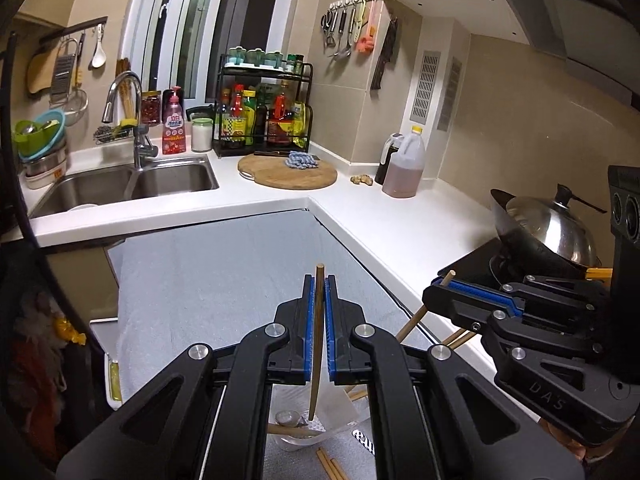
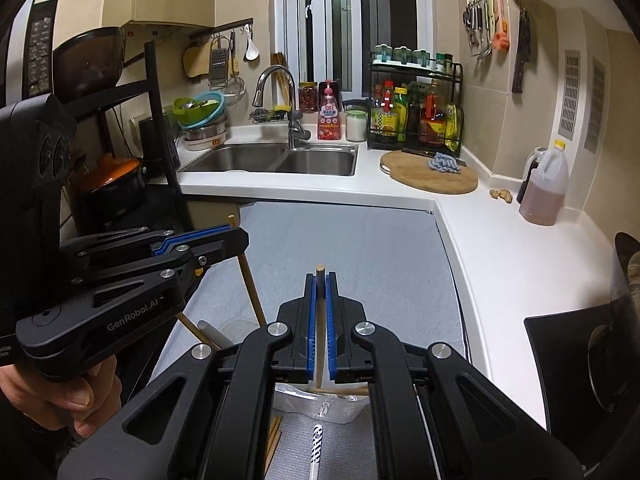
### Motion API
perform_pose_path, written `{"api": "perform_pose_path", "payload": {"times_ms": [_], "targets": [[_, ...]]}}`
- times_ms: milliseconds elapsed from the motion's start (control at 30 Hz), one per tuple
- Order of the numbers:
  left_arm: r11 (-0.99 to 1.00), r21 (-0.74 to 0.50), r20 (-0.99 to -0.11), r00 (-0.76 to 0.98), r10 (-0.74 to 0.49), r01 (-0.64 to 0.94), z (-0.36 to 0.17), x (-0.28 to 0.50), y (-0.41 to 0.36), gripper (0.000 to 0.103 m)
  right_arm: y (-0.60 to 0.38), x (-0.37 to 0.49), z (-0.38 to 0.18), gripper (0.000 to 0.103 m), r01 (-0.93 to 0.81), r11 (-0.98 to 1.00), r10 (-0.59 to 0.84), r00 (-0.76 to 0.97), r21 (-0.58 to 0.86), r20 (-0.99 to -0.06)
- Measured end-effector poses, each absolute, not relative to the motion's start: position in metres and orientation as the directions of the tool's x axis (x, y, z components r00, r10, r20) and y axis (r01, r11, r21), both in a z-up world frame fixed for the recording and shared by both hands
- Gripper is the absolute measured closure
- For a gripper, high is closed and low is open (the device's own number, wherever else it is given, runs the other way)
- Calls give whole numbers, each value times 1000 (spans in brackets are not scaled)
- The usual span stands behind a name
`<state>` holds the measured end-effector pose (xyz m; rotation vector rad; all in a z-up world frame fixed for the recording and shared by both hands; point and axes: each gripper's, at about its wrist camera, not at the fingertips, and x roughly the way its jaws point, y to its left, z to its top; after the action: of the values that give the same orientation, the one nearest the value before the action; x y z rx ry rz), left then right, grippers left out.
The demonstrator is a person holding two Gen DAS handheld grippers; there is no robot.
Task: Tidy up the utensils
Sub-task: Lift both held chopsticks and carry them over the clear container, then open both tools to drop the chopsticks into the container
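Two chopsticks are in play, one pinched in each of your grippers. In the left wrist view, the left gripper [image 1: 319,280] has its fingers pressed onto a chopstick [image 1: 317,344] that runs up between the blue pads, its lower end hanging just above a clear cup [image 1: 296,432] standing on the grey mat [image 1: 208,272]; that cup already holds a spoon and another stick. Beside the cup, nearer you, loose chopsticks [image 1: 330,466] lie on the mat. In the right wrist view, the right gripper [image 2: 320,278] clamps its own chopstick [image 2: 319,332] the same way, pointing downward over the mat, with the cup [image 2: 236,328] off to its left under the left gripper. You seem to be at the dropping step: bring each tip over the cup mouth, stand the stick upright, then release.
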<state>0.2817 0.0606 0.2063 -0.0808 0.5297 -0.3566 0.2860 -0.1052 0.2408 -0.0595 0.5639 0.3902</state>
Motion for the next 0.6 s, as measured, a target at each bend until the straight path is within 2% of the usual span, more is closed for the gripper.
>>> {"api": "perform_pose_path", "payload": {"times_ms": [233, 333, 400, 433, 467, 600], "targets": [[940, -137, -497, 799, -338, 312, 198, 283, 51, 98, -112, 288, 232, 98, -369, 928, 342, 772, 60, -536], [943, -126, -511, 795, -329, 309, 197, 284, 46, 98, -113, 288, 232, 94, -370, 927, 338, 767, 55, -545], [946, -119, -505, 802, -320, 302, 200, 281, 45, 93, -115, 283, 237, 82, -363, 931, 329, 780, 44, -532], [950, -105, -498, 811, -306, 294, 204, 278, 44, 81, -118, 278, 241, 76, -360, 932, 326, 789, 39, -521], [953, -97, -487, 822, -296, 286, 207, 274, 44, 73, -121, 273, 244, 72, -359, 933, 325, 796, 35, -510], [960, -106, -435, 856, -278, 257, 226, 252, 48, 73, -136, 249, 260, 71, -370, 928, 346, 819, 39, -459]]}}
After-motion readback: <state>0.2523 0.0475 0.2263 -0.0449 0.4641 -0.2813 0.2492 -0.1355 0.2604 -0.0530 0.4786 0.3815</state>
